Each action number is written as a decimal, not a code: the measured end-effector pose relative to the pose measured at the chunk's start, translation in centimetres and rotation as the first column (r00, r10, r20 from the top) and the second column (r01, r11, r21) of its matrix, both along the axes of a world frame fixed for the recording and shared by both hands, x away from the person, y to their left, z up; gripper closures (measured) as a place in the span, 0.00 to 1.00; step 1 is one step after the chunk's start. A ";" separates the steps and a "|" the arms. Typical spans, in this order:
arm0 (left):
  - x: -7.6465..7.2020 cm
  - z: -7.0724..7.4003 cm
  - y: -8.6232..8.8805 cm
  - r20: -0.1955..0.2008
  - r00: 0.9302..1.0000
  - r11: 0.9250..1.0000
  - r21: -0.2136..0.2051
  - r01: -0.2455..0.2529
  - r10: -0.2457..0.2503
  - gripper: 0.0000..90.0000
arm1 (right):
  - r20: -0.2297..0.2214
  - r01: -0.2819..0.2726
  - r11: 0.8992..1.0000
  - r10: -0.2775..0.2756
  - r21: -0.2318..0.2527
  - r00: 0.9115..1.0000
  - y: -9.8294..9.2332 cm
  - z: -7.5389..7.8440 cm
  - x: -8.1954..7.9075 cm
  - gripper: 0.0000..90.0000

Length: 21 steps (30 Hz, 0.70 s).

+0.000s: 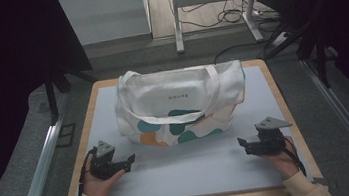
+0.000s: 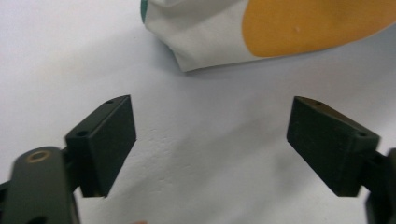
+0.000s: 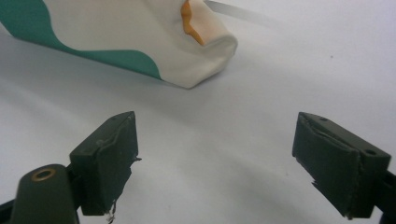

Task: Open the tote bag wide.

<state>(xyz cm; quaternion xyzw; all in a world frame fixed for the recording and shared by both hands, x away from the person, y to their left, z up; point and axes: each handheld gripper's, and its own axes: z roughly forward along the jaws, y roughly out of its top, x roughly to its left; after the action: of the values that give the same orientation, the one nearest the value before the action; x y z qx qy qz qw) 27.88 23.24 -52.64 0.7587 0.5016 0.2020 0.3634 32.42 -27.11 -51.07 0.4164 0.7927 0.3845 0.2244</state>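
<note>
On the pale mat of the table (image 1: 197, 176), seen from the high view, a white tote bag (image 1: 180, 102) lies flat toward twelve o'clock, its long side running from nine to three. It carries teal and orange blobs along its near edge, a small dark line of lettering on its face that is too small to read, and a white strap (image 1: 214, 85) looped across the front. At about eight o'clock from the bag's middle, the left gripper (image 1: 127, 162) rests in the person's left hand (image 1: 97, 183), its black jaws pointing toward three o'clock and spread wide with nothing between them. At about four o'clock from the bag, the right gripper (image 1: 243, 146) sits in the right hand (image 1: 283, 157), jaws pointing toward nine o'clock, likewise spread and empty. Both grippers are near the bag's lower corners but apart from it, with bare mat between. From the left gripper view, the two pads stand at nine and three o'clock, and a corner of the bag with an orange patch lies at twelve o'clock, clear of them. From the right gripper view, the worn pads are parted the same way, and a corner of the bag with a teal band and a bit of orange sits at eleven o'clock, untouched.
</note>
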 end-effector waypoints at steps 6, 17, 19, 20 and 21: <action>0.0 0.0 -0.3 0.008 1.000 1.000 0.015 0.004 -0.004 0.19 | -0.001 -0.017 1.000 0.017 0.012 1.000 0.0 -0.1 0.1 0.19; -0.6 0.1 -0.1 0.026 0.999 0.999 -0.007 0.034 -0.033 0.22 | -0.008 -0.034 0.999 0.034 0.001 0.999 0.5 0.1 -0.3 0.21; -0.7 0.3 0.1 0.018 0.999 0.999 -0.023 0.040 -0.040 0.22 | -0.010 -0.048 0.999 0.048 -0.015 0.999 0.8 -0.1 -0.3 0.21; -0.7 0.3 0.1 0.018 0.999 0.999 -0.023 0.040 -0.040 0.22 | -0.007 -0.054 0.998 0.054 -0.025 0.999 0.9 -0.1 -0.3 0.21; -0.6 0.3 0.2 0.015 0.999 0.999 -0.031 0.040 -0.040 0.23 | -0.004 -0.061 0.998 0.061 -0.031 0.998 1.0 -0.2 -0.3 0.21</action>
<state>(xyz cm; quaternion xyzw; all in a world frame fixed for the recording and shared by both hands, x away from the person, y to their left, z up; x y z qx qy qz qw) 27.24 23.40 -52.33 0.7614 0.4868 0.1923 0.3825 32.09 -26.10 -51.27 0.3889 0.8114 0.3781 0.2179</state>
